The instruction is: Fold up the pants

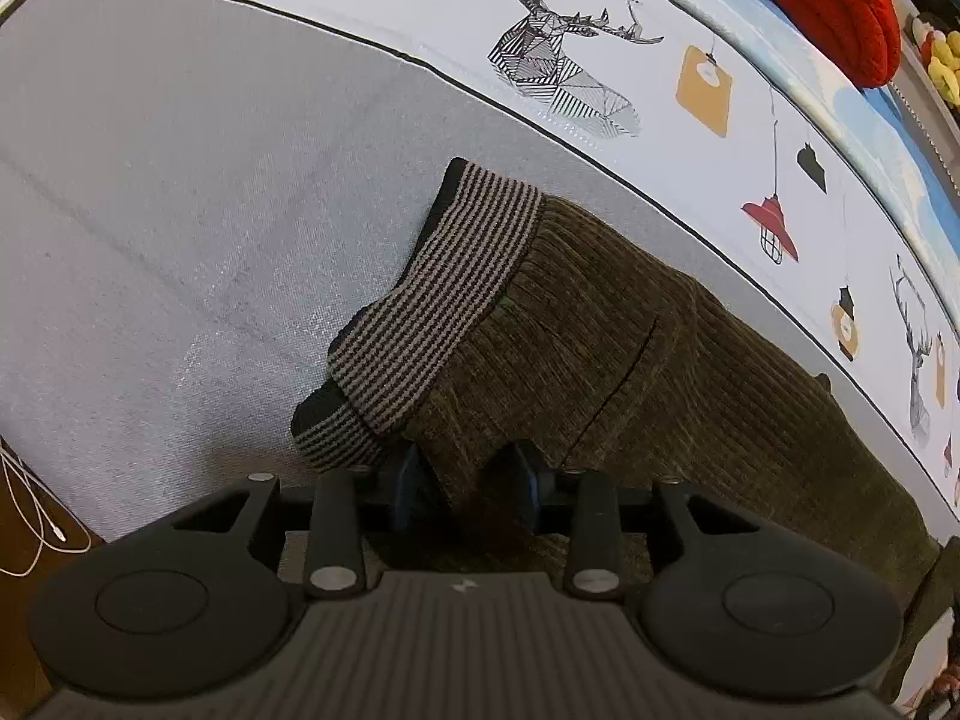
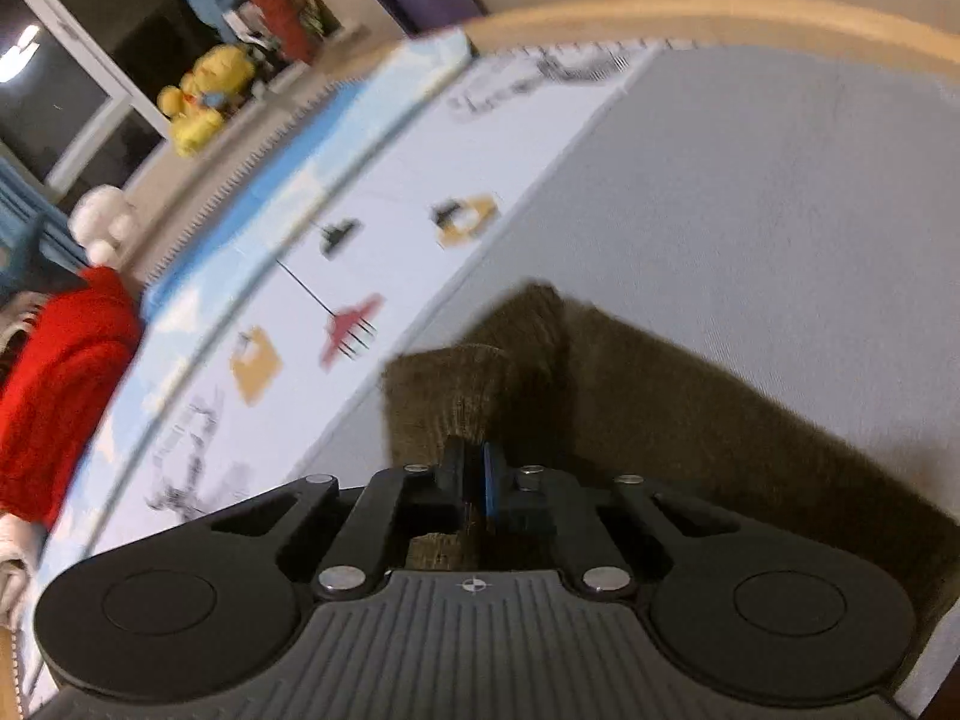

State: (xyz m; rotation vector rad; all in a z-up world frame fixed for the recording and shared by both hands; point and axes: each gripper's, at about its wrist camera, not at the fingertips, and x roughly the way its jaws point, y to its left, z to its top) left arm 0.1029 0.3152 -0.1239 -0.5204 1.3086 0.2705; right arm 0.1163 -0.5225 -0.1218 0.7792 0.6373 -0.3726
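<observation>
Both grippers, left (image 1: 468, 480) and right (image 2: 474, 480), have jaws clamped on the pants (image 1: 630, 360).

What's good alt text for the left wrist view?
The left gripper has its blue-padded fingers closed on a fold of olive ribbed pants just below their striped waistband. The pants lie on a grey mat whose white border is printed with deer and lamps; a red knit garment sits beyond it.

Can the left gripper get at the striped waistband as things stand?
Probably yes. The striped waistband lies uncovered just ahead of the left gripper, but its fingers are occupied with the pants fabric, which it would have to release first.
</observation>
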